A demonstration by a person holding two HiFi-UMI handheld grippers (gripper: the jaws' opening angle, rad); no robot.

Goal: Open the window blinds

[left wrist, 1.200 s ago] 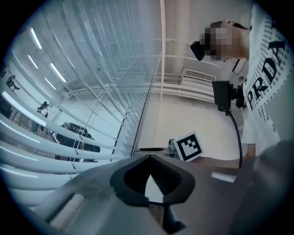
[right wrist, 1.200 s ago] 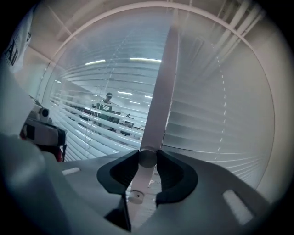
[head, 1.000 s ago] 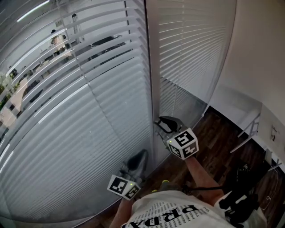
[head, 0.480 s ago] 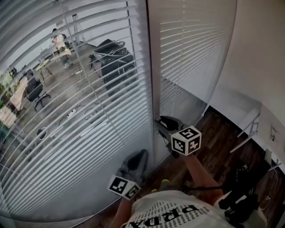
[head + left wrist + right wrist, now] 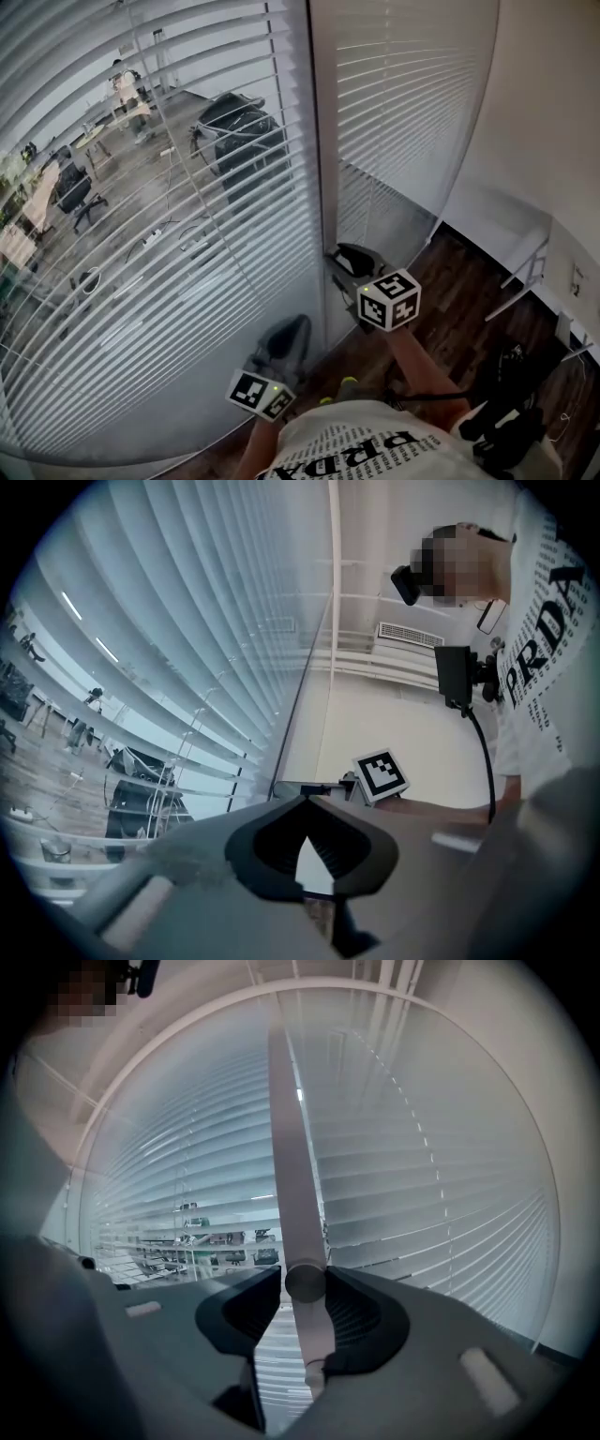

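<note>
Blind slats [image 5: 216, 309] tilted flat, office [image 5: 239, 131] showing through, right tongs [image 5: 305, 1283] just easing wide around the tilt wand [image 5: 293, 1185], left tongs [image 5: 305, 803] closed, empty.

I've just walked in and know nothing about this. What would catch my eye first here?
The big left blind fills most of the head view, its slats tilted open onto an office beyond; the narrower blind to its right is closed. Low between them, the right gripper has the tilt wand between its jaws, which have just been opening.
</note>
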